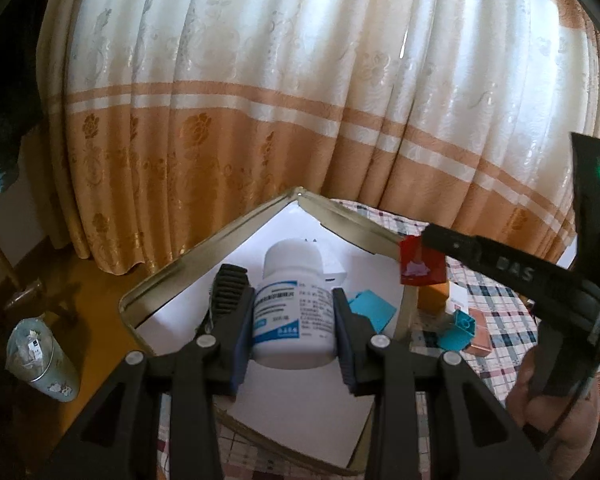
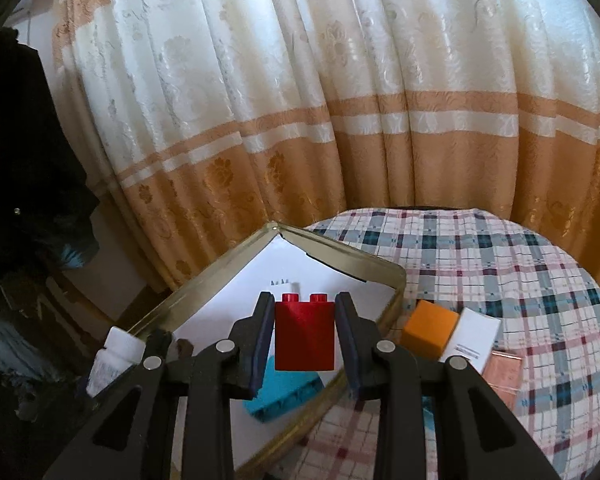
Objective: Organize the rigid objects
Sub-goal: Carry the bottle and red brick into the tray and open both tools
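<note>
A: What has the left gripper (image 1: 294,312) got?

B: A white pill bottle (image 1: 293,308) with a blue-and-white label. The jaws are closed part-way onto its sides, one on each flank, cap pointing away from the camera. It hangs above the white-lined tin (image 1: 172,276), not resting on the floor of it as far as I can tell.

A: And the right gripper (image 2: 305,332)?

B: Closed on a red brick (image 2: 305,336), studs pointing away, a pad pressed flat to each side. It is over the near right part of the tin (image 2: 204,280), close to the rim. From the left wrist view the same brick (image 1: 422,260) shows at the tip of the right gripper (image 1: 424,242), above the tin's right wall.

A: Anything already in the tin?

B: A blue brick (image 2: 284,392) lies on the white liner, below the red one. The left view shows it as well (image 1: 370,308), just right of the bottle.

A: What is outside?

B: On the checked cloth (image 2: 500,264), just beside the tin's right wall, an orange block (image 2: 430,330) touches a white box (image 2: 474,338); a pink box (image 2: 502,376) lies nearer, against the white one. The left view also shows a small blue piece (image 1: 458,330) on the cloth by the tin. A curtain (image 2: 300,100) hangs behind.
</note>
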A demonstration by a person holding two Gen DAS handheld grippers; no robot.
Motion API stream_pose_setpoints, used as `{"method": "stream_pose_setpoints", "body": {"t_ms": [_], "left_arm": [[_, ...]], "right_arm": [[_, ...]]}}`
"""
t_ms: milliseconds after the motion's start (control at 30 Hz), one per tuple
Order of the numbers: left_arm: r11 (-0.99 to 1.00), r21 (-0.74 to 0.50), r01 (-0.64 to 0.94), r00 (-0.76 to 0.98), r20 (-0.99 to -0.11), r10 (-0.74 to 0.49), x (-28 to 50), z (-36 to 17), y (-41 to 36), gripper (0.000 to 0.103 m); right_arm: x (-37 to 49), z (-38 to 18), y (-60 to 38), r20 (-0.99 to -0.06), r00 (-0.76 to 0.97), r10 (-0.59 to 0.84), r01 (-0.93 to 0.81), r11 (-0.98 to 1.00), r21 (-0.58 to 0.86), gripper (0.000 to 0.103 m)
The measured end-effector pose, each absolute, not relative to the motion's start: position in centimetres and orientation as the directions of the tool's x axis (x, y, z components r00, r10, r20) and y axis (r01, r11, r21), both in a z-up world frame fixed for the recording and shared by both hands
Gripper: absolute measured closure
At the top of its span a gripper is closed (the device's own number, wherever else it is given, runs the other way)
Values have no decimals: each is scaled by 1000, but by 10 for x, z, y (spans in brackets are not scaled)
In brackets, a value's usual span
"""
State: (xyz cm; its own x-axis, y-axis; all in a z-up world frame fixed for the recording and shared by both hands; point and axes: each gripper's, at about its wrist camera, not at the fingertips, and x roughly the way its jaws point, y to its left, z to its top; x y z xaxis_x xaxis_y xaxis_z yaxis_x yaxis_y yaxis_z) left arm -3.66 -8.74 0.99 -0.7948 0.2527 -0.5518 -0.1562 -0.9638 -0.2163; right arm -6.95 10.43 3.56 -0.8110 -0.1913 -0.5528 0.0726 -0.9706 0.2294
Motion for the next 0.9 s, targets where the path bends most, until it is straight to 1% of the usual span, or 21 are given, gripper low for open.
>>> {"method": "stream_pose_setpoints", "body": {"t_ms": [500,900], "left_arm": [[-978,-159,-135,-763,-613,205,-58,-6,-66,67],[-993,-54,-102,-768,-630,113,-65,-14,-51,67]], "right_arm": [[-116,1,91,-625,-773,-114,11,-986,168,69],[-126,-16,86,-654,-751,-90,3,-991,133,69]]}}
